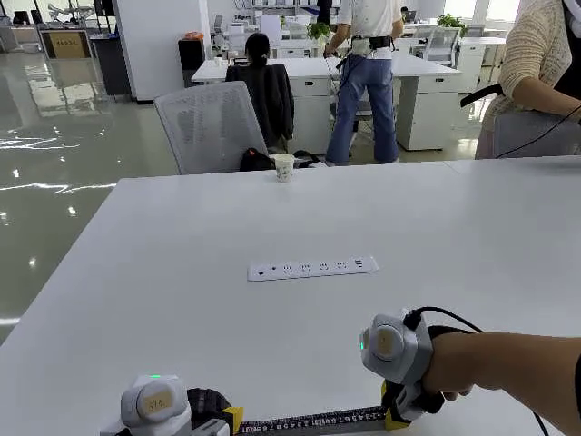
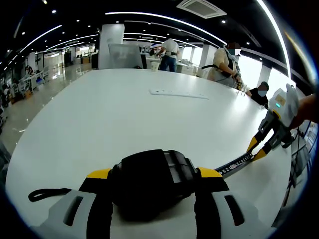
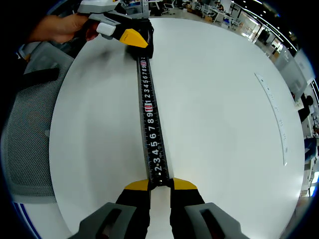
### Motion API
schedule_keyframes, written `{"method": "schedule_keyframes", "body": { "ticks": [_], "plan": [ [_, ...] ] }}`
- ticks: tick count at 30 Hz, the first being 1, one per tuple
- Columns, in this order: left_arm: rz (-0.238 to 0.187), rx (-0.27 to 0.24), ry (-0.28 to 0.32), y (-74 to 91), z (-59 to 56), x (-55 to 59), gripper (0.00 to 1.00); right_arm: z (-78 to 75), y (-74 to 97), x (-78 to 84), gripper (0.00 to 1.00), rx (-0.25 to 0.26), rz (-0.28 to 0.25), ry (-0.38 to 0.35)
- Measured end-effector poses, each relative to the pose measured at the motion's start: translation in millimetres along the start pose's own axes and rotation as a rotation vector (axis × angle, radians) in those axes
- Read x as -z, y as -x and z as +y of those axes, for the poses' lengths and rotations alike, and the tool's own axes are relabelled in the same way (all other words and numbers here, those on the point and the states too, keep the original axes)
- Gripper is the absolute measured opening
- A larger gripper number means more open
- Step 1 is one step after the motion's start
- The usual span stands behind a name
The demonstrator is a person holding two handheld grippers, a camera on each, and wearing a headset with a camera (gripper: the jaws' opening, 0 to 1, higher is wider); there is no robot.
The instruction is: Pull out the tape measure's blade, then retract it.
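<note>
A black tape measure case (image 2: 152, 180) sits on the white table (image 1: 272, 345) near its front edge, with my left gripper (image 2: 154, 174) shut on it. Its black blade (image 3: 149, 129) with white numbers lies drawn out flat across the table. My right gripper (image 3: 160, 185) is shut on the blade's end. In the head view the left gripper (image 1: 207, 420) is at the bottom left with the case (image 1: 207, 406) in it, the right gripper (image 1: 398, 418) at the bottom right, and the blade (image 1: 309, 422) runs between them.
A white power strip (image 1: 312, 268) lies at the table's middle and a paper cup (image 1: 284, 166) stands at its far edge. A grey mesh chair (image 1: 211, 127) is behind the table. People stand and sit at desks beyond.
</note>
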State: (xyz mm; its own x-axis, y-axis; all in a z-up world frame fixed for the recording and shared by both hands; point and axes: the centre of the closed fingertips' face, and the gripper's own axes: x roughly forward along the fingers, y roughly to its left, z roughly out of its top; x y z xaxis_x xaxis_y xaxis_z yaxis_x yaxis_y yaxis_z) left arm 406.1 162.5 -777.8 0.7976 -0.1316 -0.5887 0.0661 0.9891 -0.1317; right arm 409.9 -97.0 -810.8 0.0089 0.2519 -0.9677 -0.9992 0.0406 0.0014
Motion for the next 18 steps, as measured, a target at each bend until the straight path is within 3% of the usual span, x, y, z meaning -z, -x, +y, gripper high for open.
{"method": "schedule_keyframes", "body": {
  "ticks": [18],
  "plan": [
    [0.006, 0.003, 0.002, 0.6, 0.2, -0.1, 0.62, 0.9, -2.0, -7.3, 0.12, 0.003, 0.008, 0.002]
  ]
}}
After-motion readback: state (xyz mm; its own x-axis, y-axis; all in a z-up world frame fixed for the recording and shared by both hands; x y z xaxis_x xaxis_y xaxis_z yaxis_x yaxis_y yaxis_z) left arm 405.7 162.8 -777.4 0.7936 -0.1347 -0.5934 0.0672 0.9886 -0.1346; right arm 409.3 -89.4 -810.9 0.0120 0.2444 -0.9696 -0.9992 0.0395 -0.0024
